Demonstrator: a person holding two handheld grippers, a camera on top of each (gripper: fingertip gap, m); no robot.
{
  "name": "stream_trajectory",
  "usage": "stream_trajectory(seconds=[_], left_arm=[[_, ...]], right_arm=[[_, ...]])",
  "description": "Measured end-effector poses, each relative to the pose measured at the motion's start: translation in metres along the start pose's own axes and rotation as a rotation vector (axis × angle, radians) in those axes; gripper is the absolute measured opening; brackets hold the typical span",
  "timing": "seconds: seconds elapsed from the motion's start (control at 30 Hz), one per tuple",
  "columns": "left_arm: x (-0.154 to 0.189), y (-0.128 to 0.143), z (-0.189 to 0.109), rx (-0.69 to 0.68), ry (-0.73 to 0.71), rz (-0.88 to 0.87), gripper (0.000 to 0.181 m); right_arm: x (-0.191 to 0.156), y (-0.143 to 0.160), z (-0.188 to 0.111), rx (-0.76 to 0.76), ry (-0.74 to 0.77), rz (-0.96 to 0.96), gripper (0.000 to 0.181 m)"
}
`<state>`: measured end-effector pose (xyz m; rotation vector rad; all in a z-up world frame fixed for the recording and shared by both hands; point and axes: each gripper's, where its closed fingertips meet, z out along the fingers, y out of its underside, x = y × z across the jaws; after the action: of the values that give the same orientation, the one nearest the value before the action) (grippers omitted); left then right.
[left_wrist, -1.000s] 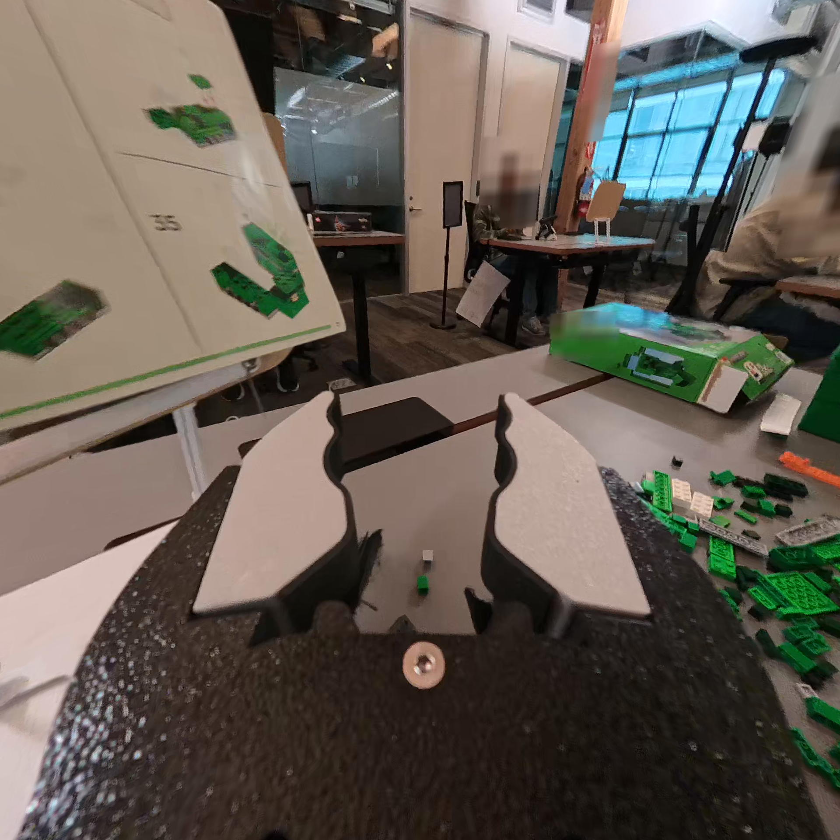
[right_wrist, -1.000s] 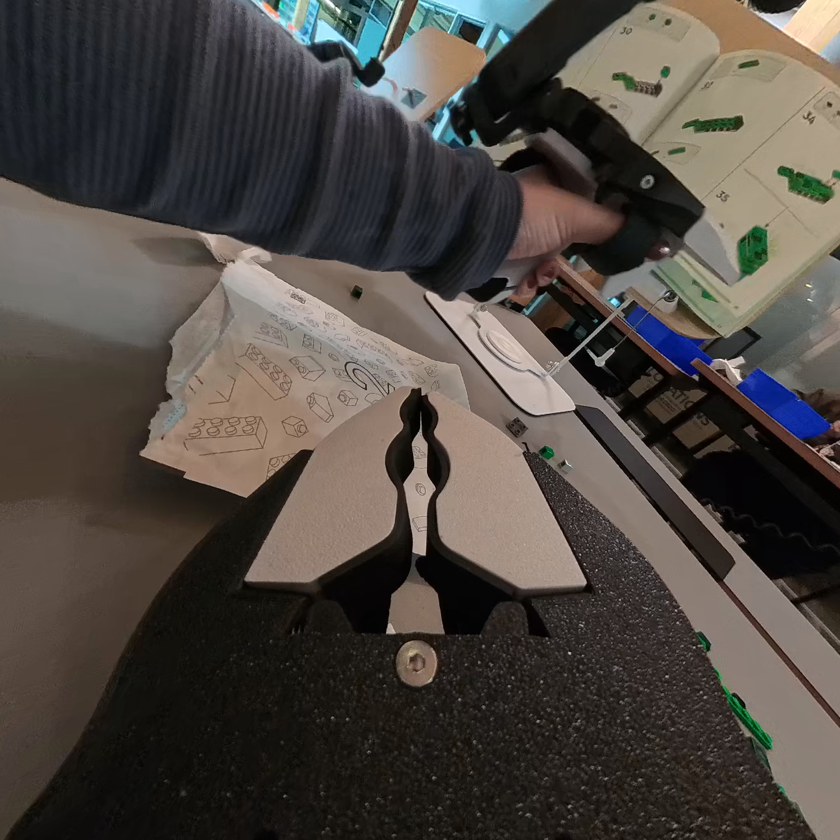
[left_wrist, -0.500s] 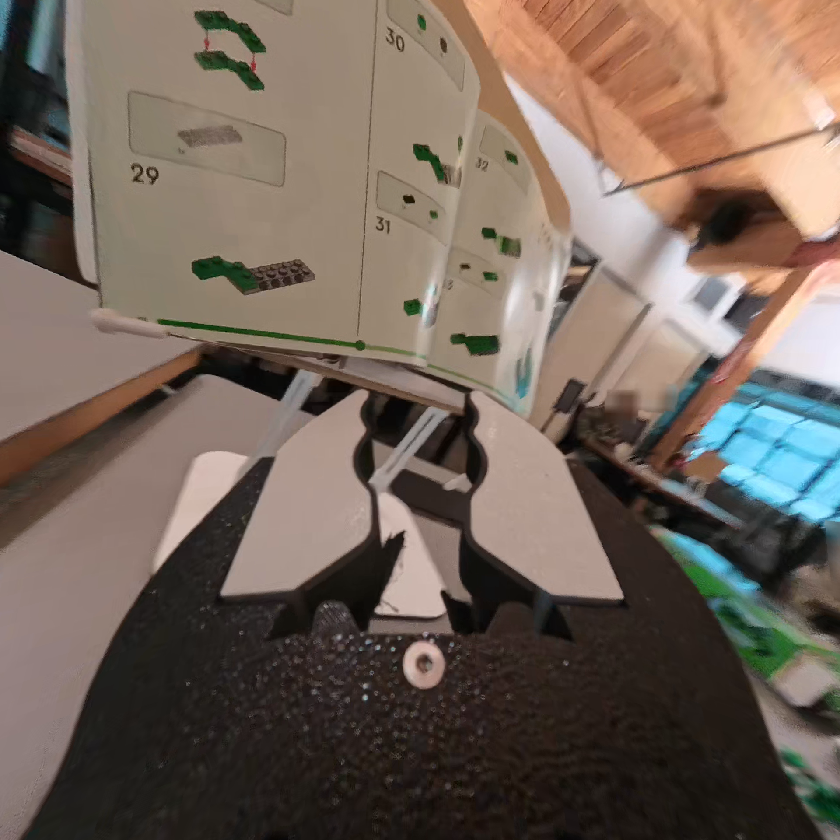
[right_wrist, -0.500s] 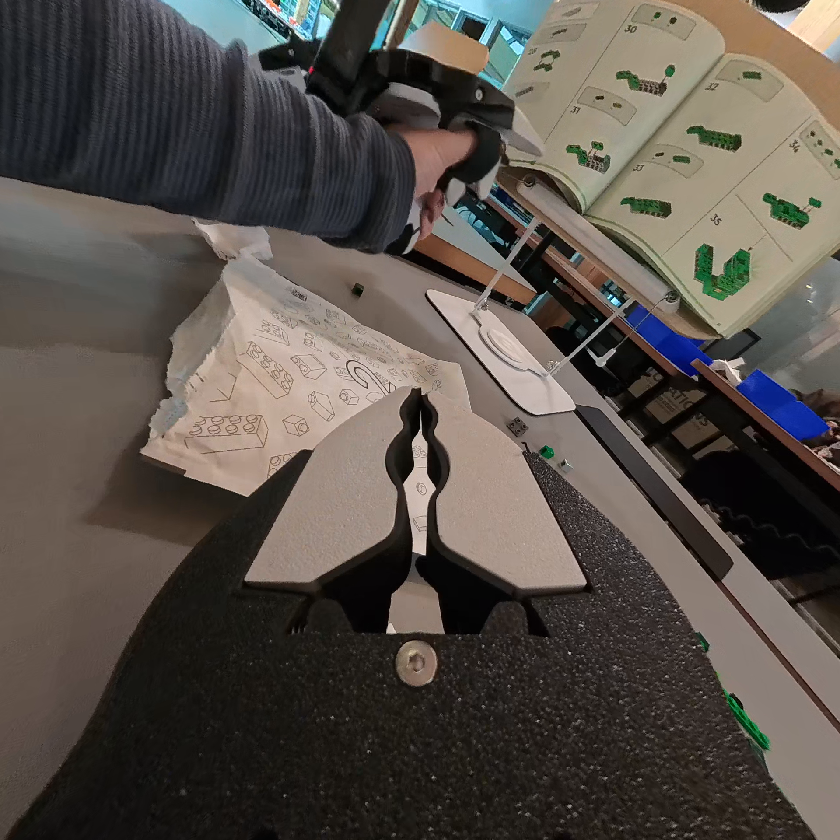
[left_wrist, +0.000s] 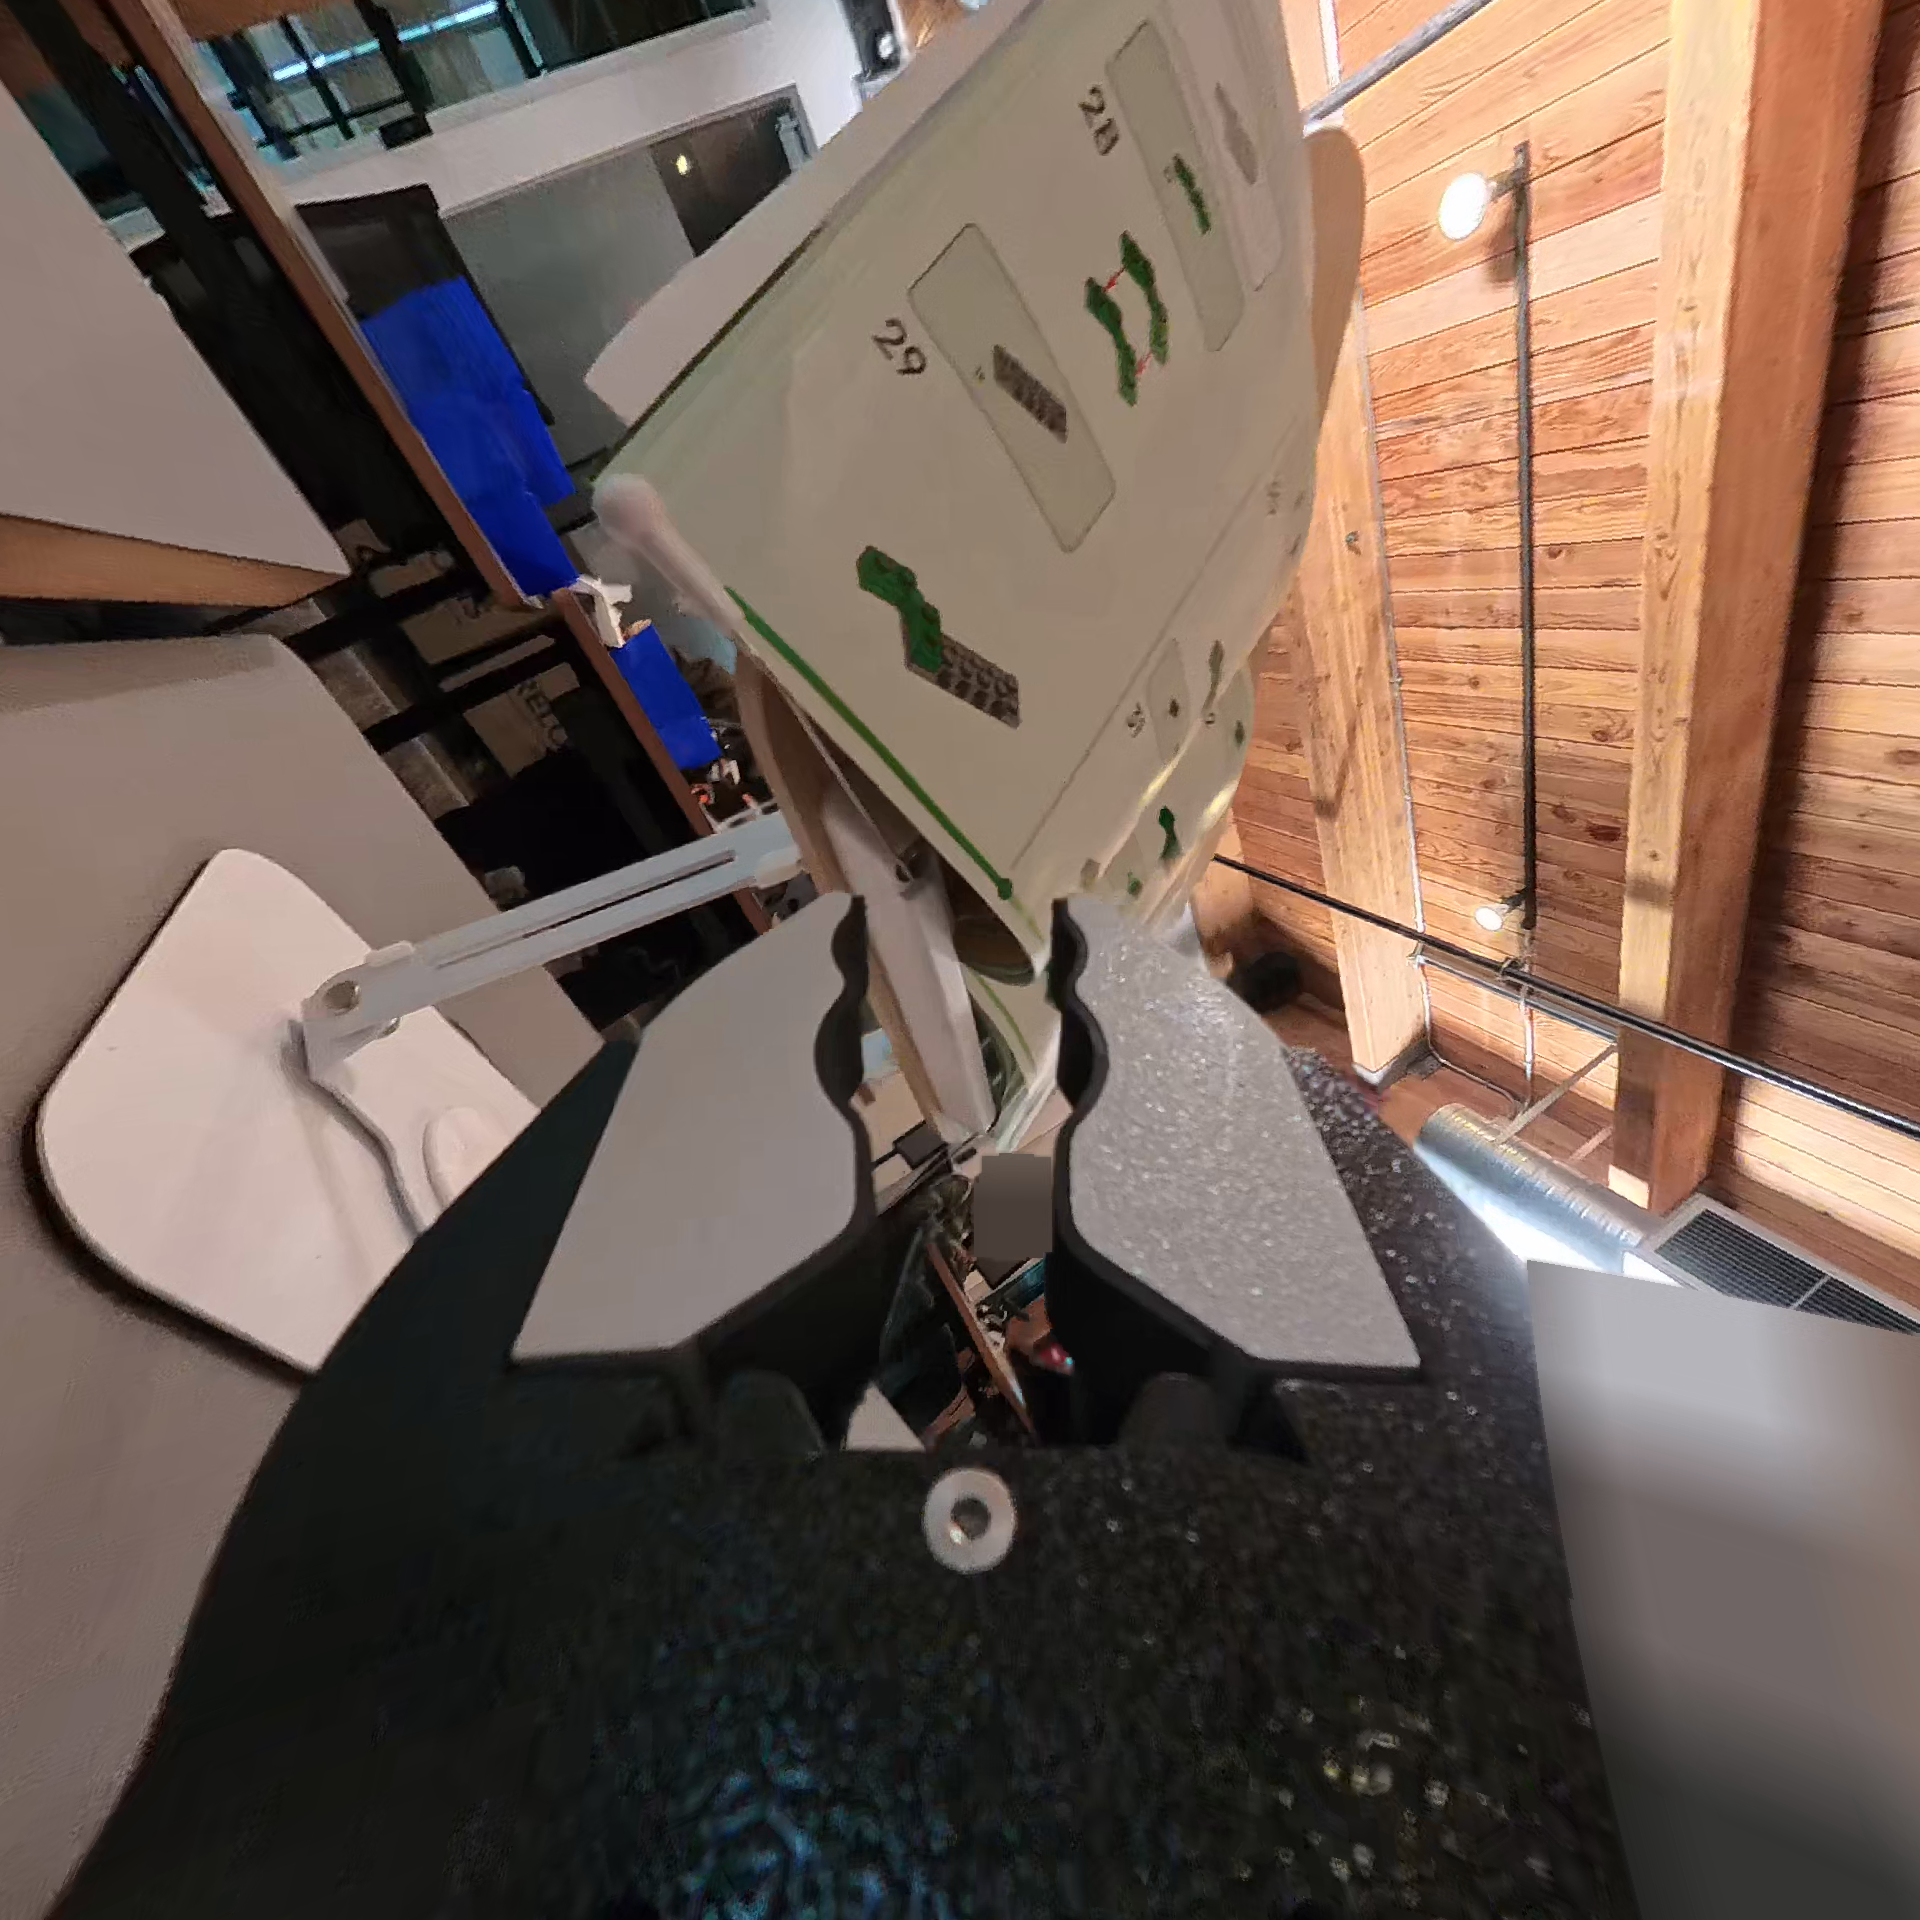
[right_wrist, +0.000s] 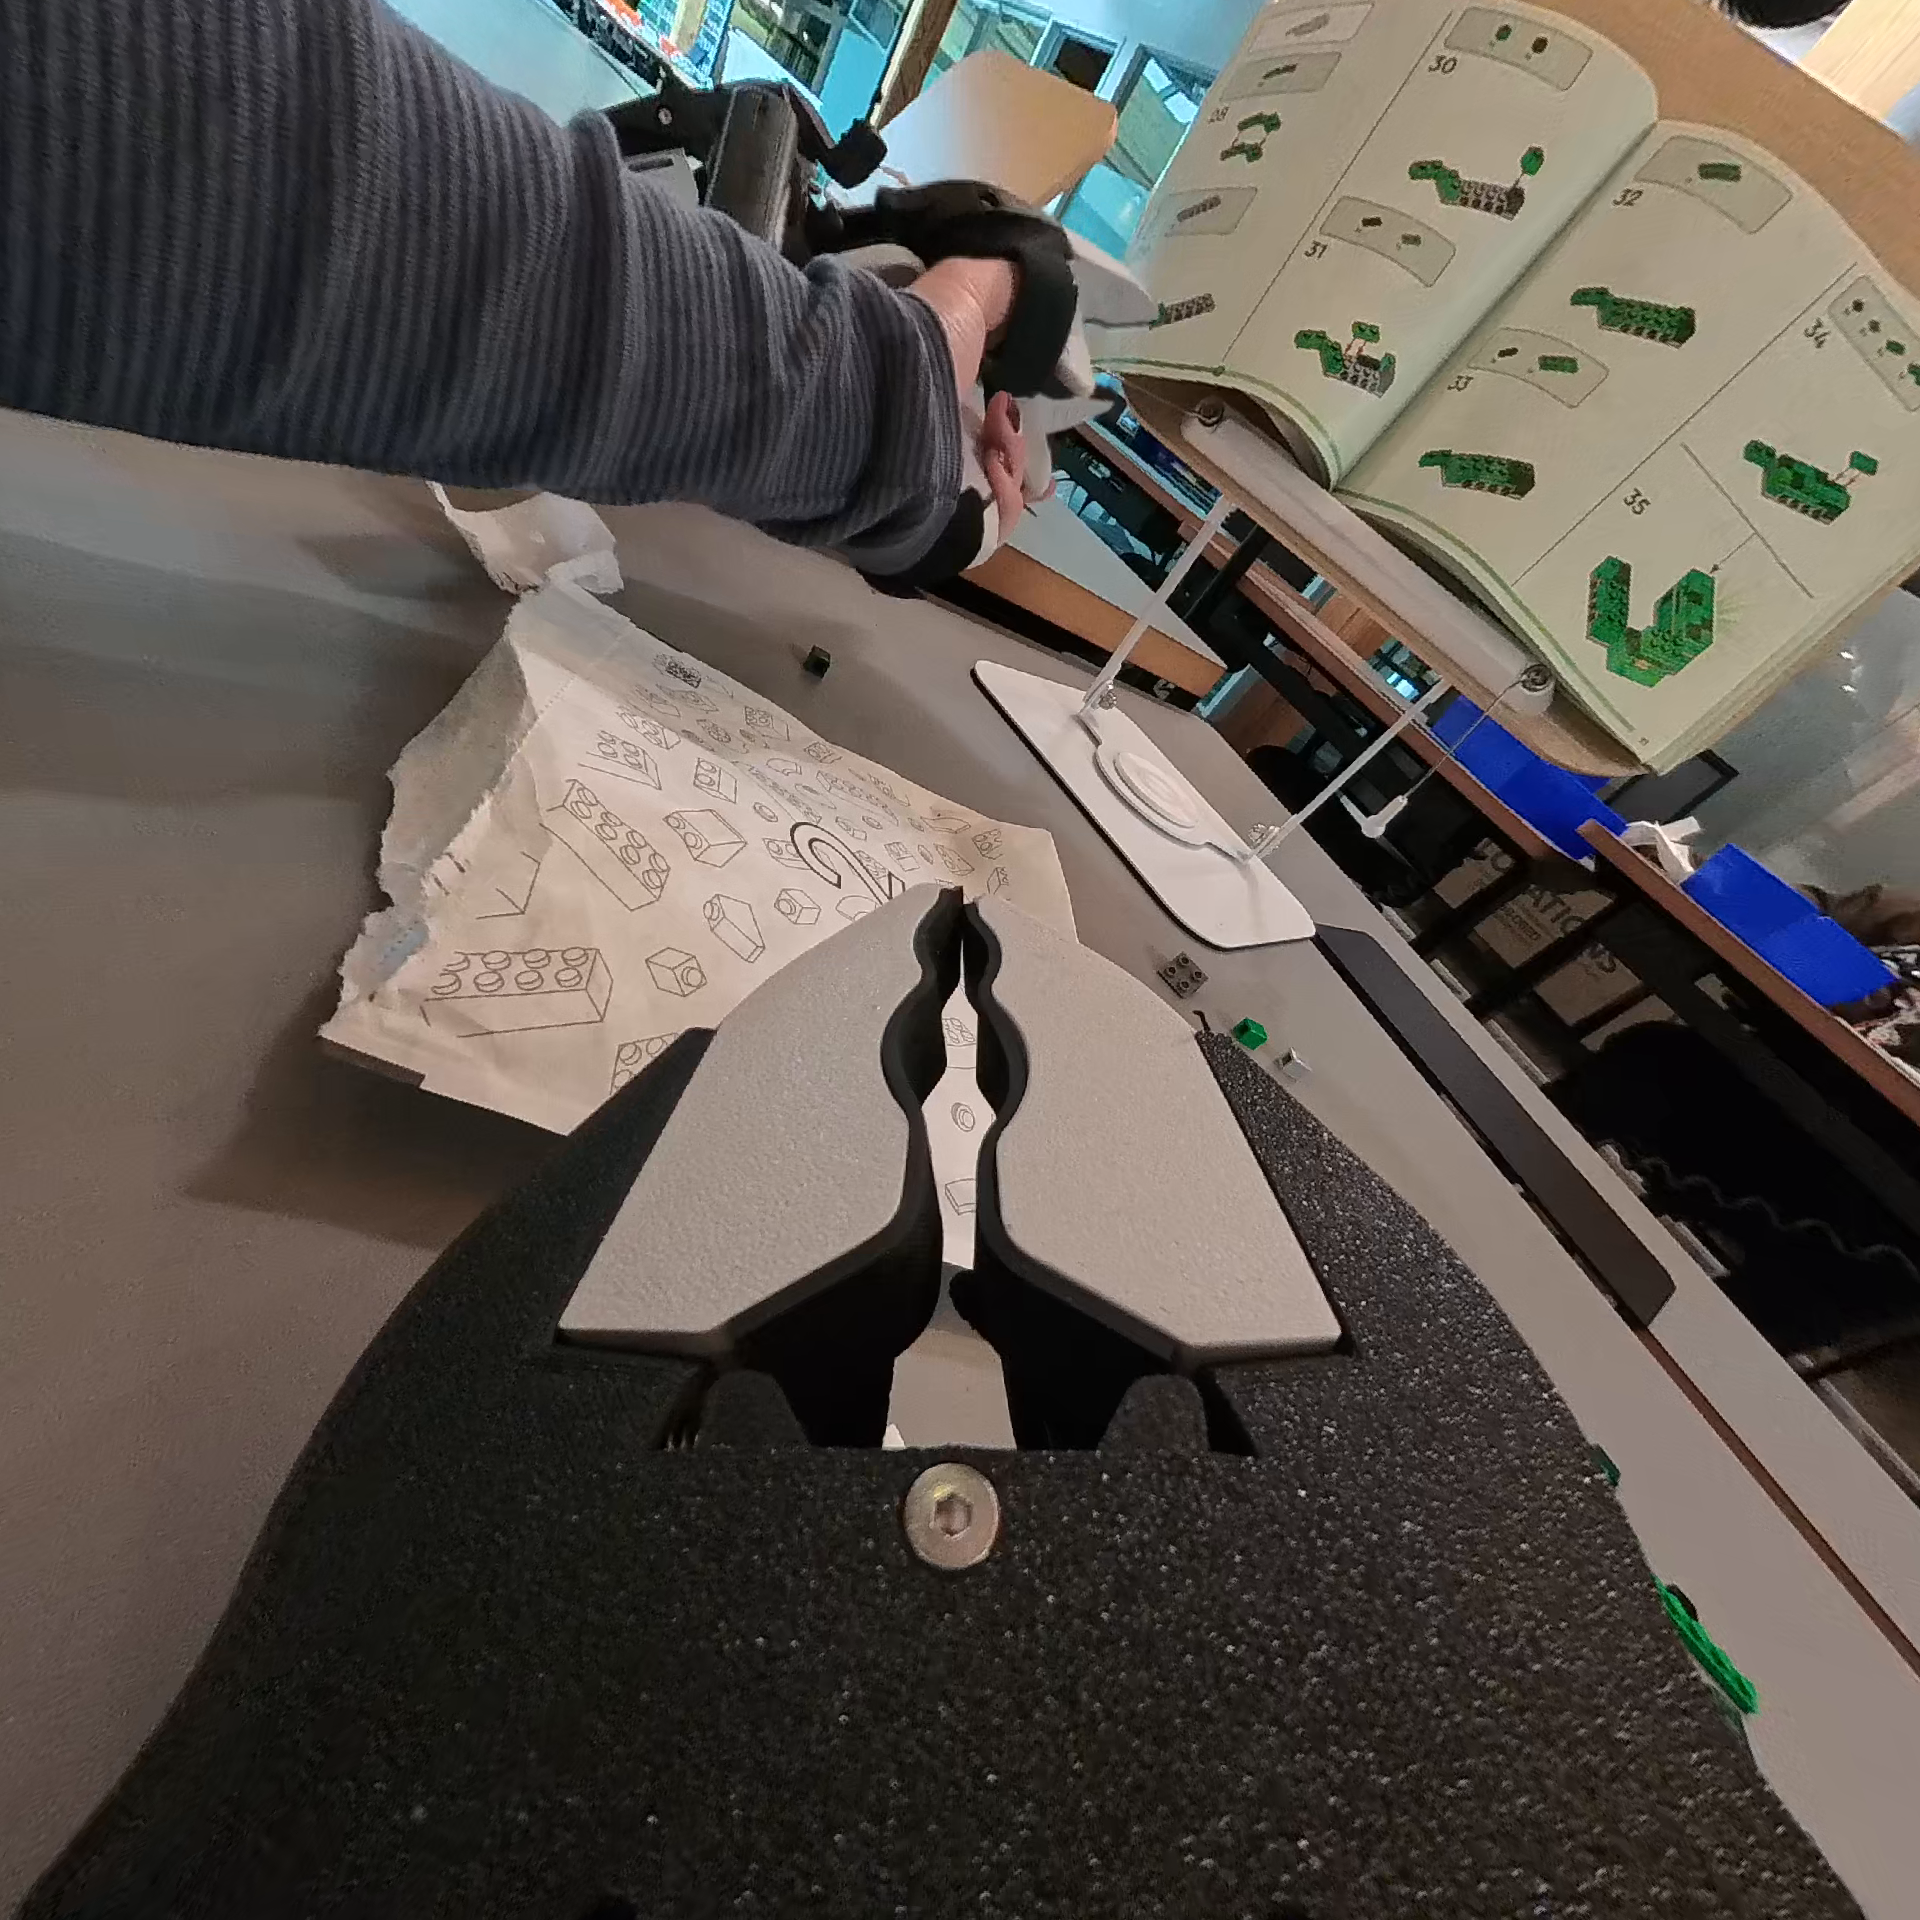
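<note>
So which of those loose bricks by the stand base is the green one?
Start at the white stand base under the open instruction booklet. Beyond its near corner lie three tiny pieces: the green brick sits in the middle, between a dark grey studded plate and a pale stud.

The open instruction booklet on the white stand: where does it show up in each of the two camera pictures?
Left wrist view: the booklet fills the upper middle, tilted, its lower corner just past the open left gripper.
Right wrist view: the booklet sits at the upper right, beyond the shut right gripper.
Shared landmark: the stand's white base plate, at the left in the left view, right of centre in the right view.
</note>
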<state>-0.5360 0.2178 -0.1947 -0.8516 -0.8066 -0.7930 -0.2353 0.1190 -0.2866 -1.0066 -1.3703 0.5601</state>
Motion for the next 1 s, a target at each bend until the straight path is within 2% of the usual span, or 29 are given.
stream_trajectory(seconds=[0.1, 0.27, 0.47, 0.63, 1.0], left_arm=[[0.001, 0.002, 0.003, -0.038, 0.010, -0.016, 0.036], [0.001, 0.010, -0.002, -0.130, -0.032, 0.100, 0.041], [-0.003, -0.005, -0.001, -0.104, -0.020, 0.006, 0.044], [-0.002, 0.001, 0.009, -0.149, -0.013, -0.038, 0.048], [0.012, 0.005, 0.019, -0.145, 0.017, -0.035, 0.045]], right_arm=[[0.000, 0.000, 0.000, 0.001, 0.000, 0.001, 0.000], [0.000, 0.000, 0.000, 0.000, -0.001, 0.000, 0.000], [0.000, 0.000, 0.000, -0.001, -0.001, -0.001, 0.000], [0.000, 0.000, 0.000, -0.002, -0.002, -0.001, 0.000], [0.000, 0.001, 0.000, -0.002, -0.002, 0.000, 0.000]])
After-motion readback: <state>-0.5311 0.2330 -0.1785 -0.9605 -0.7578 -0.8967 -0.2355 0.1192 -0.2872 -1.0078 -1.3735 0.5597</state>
